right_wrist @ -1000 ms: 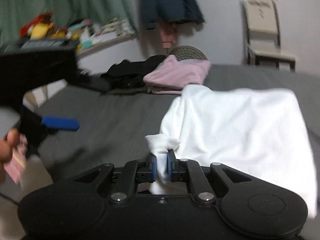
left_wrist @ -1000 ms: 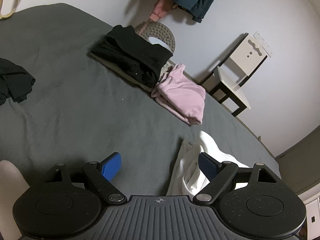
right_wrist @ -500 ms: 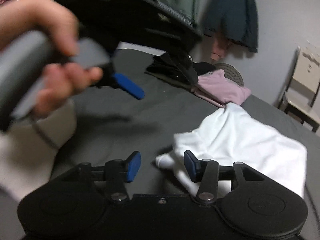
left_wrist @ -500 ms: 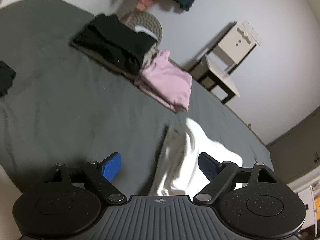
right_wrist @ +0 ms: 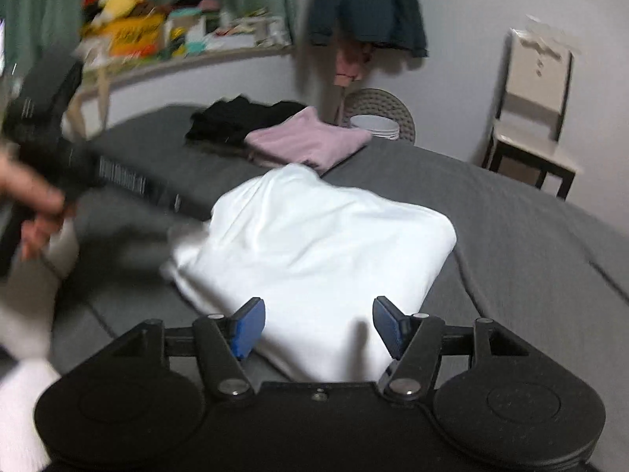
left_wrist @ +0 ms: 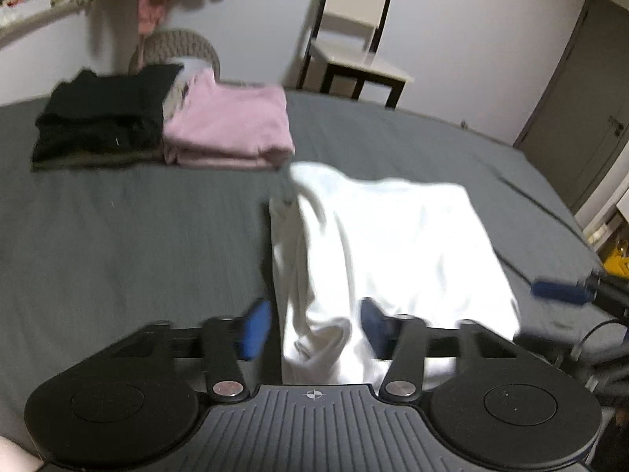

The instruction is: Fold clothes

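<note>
- Grippers first: my left gripper point(left_wrist: 314, 326) stands with its jaws spread wide, straddling the bunched near edge of the white shirt point(left_wrist: 393, 236), I think to take hold of that loose fold; nothing is pinched yet.
- My right gripper point(right_wrist: 318, 324) is likewise spread, with the shirt's near corner lying between its blue pads point(right_wrist: 247, 326), clamping nothing.
- The shirt lies half folded on the grey bed point(left_wrist: 118, 236), flat on its right part and rumpled along its left edge, so I judge it needs one more fold.
- Beyond it, just apart, the pink stack point(left_wrist: 232, 129) and black stack point(left_wrist: 102, 118) sit side by side, touching, as the done pile.
- Against the wall stand a chair point(left_wrist: 354, 39) and hanging jacket point(right_wrist: 365, 4).
- A second ago the right gripper pinched a white corner; half a second ago it let go. The left has swung down from above the bare bed onto the shirt's edge.
</note>
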A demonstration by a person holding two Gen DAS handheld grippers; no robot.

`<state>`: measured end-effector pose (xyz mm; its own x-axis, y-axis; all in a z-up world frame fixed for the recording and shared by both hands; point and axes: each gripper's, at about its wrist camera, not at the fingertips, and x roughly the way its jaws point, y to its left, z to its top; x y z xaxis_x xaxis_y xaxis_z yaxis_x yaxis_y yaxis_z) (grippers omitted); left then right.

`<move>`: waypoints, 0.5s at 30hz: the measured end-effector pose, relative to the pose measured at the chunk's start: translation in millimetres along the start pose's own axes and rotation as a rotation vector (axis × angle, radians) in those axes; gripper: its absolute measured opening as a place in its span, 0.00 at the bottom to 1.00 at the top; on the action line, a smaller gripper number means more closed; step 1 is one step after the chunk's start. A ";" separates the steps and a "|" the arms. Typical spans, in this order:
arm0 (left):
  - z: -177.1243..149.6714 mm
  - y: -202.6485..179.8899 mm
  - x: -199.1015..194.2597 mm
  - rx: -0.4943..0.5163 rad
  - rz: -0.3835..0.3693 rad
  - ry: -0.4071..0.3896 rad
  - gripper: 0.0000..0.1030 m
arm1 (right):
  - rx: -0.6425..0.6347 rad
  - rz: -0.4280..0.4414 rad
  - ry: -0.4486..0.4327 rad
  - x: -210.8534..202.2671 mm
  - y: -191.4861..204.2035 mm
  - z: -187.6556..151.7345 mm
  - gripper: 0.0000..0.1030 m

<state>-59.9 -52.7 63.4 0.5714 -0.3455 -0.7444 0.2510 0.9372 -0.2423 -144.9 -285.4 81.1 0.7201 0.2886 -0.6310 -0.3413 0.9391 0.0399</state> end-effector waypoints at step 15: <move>-16.3 39.0 13.3 -0.372 -0.064 0.142 0.03 | 0.144 0.055 0.024 27.9 -51.8 -0.3 0.62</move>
<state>-55.2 -19.9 33.9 0.4437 -0.4184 -0.7925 -0.0318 0.8764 -0.4805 -107.2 -326.1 61.3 0.6873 0.3372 -0.6433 -0.2880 0.9396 0.1848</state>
